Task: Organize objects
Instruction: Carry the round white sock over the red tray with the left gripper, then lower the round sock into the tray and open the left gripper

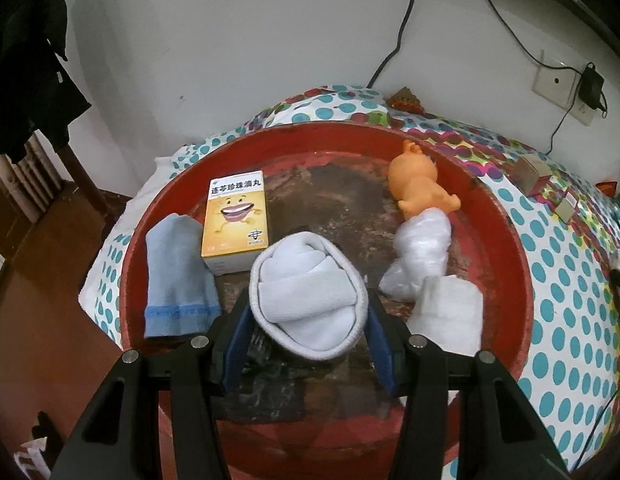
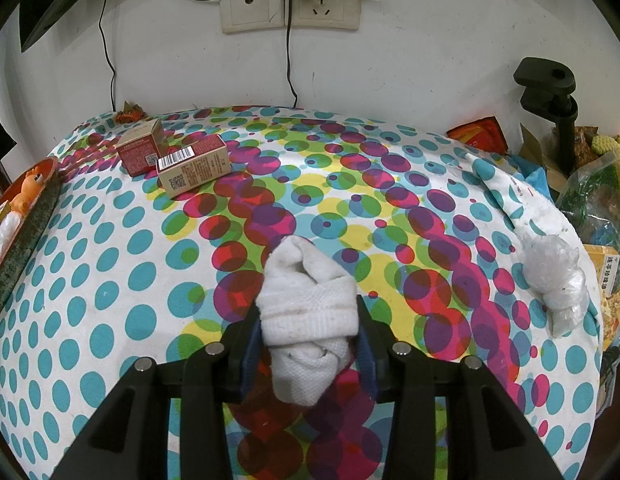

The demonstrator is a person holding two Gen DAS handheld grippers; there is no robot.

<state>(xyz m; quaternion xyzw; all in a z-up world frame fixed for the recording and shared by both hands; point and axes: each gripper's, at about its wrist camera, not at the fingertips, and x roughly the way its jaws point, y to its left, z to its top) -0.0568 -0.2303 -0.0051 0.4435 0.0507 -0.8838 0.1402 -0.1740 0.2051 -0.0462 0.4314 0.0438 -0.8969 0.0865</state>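
Note:
In the left wrist view my left gripper (image 1: 308, 304) is shut on a rolled pale sock bundle (image 1: 306, 292), held over the round red tray (image 1: 506, 248). In the tray lie a blue sock (image 1: 176, 280), a yellow medicine box (image 1: 235, 220), an orange rubber toy (image 1: 418, 184), a crumpled clear plastic bag (image 1: 418, 256) and a white folded sock (image 1: 450, 312). In the right wrist view my right gripper (image 2: 310, 332) is shut on a rolled white sock (image 2: 308, 316) above the dotted cloth (image 2: 110, 280).
Two small cartons, one red (image 2: 142, 148) and one tan (image 2: 194, 168), lie on the cloth at the back left. A plastic bag bundle (image 2: 558, 280) sits at the right edge. Wall sockets (image 2: 290, 4) with cables hang behind. Clutter and a black clamp (image 2: 550, 92) stand far right.

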